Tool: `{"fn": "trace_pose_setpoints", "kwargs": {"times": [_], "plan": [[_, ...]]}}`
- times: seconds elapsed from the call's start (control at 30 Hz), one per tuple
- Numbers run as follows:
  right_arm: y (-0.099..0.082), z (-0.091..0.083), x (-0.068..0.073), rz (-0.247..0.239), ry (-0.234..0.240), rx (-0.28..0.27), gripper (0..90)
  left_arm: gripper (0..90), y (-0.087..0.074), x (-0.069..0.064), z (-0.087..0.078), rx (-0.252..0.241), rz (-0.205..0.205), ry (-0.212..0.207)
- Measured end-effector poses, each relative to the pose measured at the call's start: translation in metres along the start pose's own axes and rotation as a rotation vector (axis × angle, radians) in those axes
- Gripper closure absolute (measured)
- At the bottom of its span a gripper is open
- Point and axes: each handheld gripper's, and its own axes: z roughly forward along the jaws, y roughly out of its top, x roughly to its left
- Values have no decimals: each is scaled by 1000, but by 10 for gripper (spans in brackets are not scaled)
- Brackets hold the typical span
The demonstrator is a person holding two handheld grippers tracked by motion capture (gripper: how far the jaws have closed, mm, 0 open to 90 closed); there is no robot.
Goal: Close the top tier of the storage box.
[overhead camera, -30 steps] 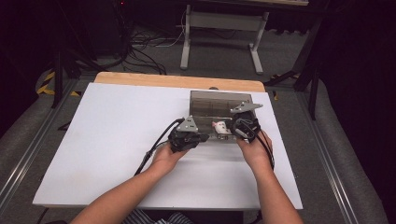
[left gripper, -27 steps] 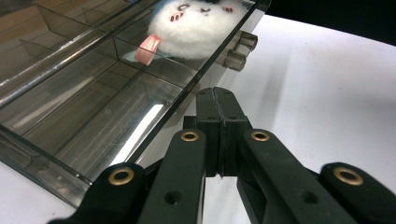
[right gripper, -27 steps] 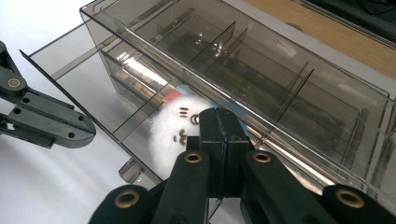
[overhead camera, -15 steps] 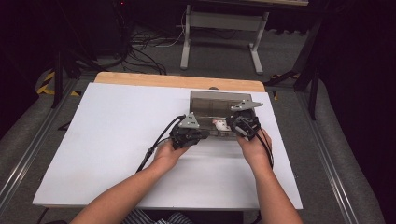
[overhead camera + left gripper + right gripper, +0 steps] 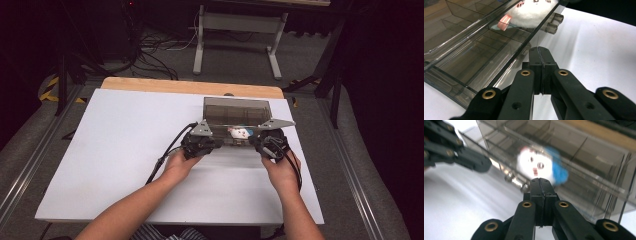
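A smoky clear plastic box (image 5: 235,112) stands on the white table (image 5: 115,150), right of the middle. Inside it, near the front wall, lies a white and blue plush toy (image 5: 240,133). My left gripper (image 5: 216,143) is shut with nothing in it, at the box's front left. In the left gripper view its tips (image 5: 541,50) sit close to the box's front wall (image 5: 474,57), with the toy (image 5: 529,15) beyond. My right gripper (image 5: 256,142) is shut and empty at the box's front right. In its own view the tips (image 5: 541,181) point at the toy (image 5: 539,166) through the wall (image 5: 586,162).
The table's wooden far edge (image 5: 190,86) lies just behind the box. Beyond it are a grey metal stand (image 5: 235,35) and floor cables (image 5: 155,47). A black cable (image 5: 167,150) trails left from my left gripper. The white surface stretches wide to the left.
My right gripper has shifted slightly to the right and toward the person along the box's front. The left gripper and the box stay where they were.
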Motion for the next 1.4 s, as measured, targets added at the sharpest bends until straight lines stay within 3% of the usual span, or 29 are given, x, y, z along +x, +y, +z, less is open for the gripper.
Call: {"fn": "trace_pose_setpoints", "kwargs": {"times": [0.17,0.47,1.4], "plan": [[-10,5,-3,25,7,25,900,896,0,0,-1,1,1,0],[-9,15,-7,22,4,52,900,896,-1,5,-4,-4,-15,12],[0,30,-21,96,-41,18,900,892,-6,27,-4,-9,-86,97]]}}
